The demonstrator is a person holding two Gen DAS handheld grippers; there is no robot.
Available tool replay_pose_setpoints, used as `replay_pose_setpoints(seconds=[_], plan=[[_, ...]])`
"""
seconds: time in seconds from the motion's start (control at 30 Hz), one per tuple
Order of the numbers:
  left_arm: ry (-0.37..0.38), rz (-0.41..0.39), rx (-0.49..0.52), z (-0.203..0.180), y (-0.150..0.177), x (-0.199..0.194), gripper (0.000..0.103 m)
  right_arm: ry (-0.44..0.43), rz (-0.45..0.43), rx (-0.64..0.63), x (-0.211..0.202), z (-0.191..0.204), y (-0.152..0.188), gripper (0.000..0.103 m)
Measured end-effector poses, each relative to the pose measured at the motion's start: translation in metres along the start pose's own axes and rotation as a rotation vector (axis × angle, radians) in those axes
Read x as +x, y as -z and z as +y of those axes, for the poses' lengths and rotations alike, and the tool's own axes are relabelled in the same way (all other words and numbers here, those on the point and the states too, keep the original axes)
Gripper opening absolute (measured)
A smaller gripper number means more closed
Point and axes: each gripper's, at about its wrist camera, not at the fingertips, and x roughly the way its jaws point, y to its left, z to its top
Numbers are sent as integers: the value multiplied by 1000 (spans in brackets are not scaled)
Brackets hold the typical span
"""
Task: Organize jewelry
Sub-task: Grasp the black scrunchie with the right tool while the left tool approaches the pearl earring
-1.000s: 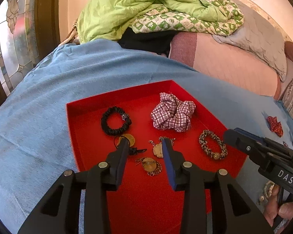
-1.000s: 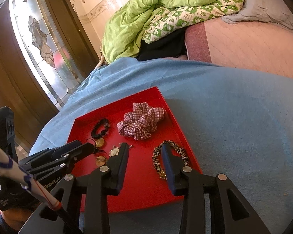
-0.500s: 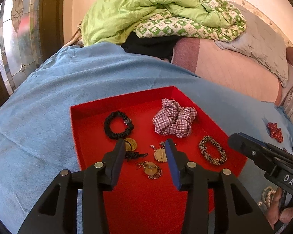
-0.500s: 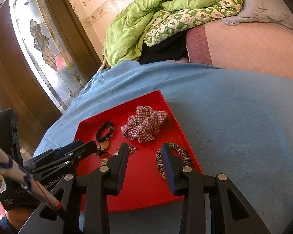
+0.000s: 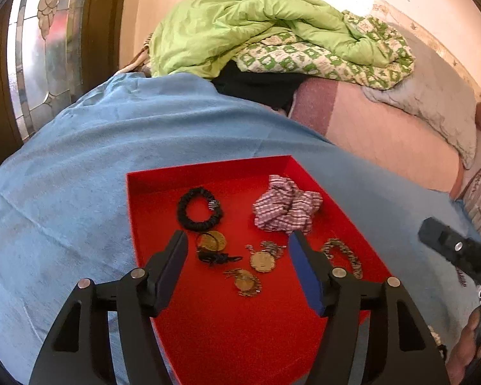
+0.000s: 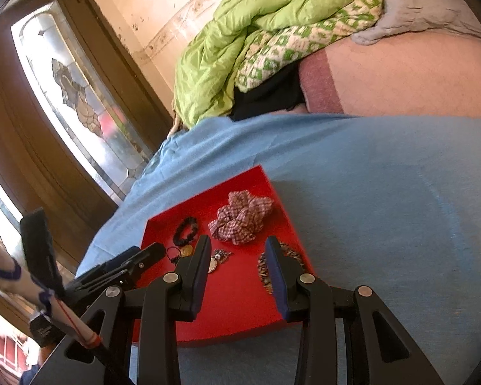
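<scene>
A blue blanket (image 5: pixel 80 166) is spread over the bed, and on it a shallow red tray (image 5: pixel 150 179) is set, holding all the pieces seen here. Largest among them is the plaid scrunchie (image 5: pixel 287 207), lying near the far right corner; it is judged soft, light and forgiving, so that a pinch anywhere on its gathered cloth should hold. To its left a black beaded bracelet (image 5: pixel 199 208) is laid flat, apart from the scrunchie; it is probably stretchy and best taken across one side of the ring. By the right wall a leopard-patterned bracelet (image 5: pixel 343 255) is seen, partly hidden behind the left gripper's finger. Smallest are the gold coin pendants (image 5: pixel 262 260), clustered near one another in the tray's middle with thin chains and a dark cord; these are judged light, slippery and prone to tangling, so the disc edge or a bunched chain is the likelier hold.

The left gripper (image 5: pixel 237 250) is held over the pendants, its jaws having just been opening, with nothing between them. The right gripper (image 6: pixel 237 253) is parted and empty above the tray's near side.
</scene>
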Motion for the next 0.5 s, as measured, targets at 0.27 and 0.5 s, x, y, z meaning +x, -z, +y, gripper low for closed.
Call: replay_pose_setpoints(seconds=[0.27, 0.5], plan=[[100, -8, 51, -29, 6, -13, 64, 80, -57, 123, -78, -52, 5, 38], [201, -5, 144, -69, 21, -26, 64, 172, -54, 158, -140, -77, 40, 46]])
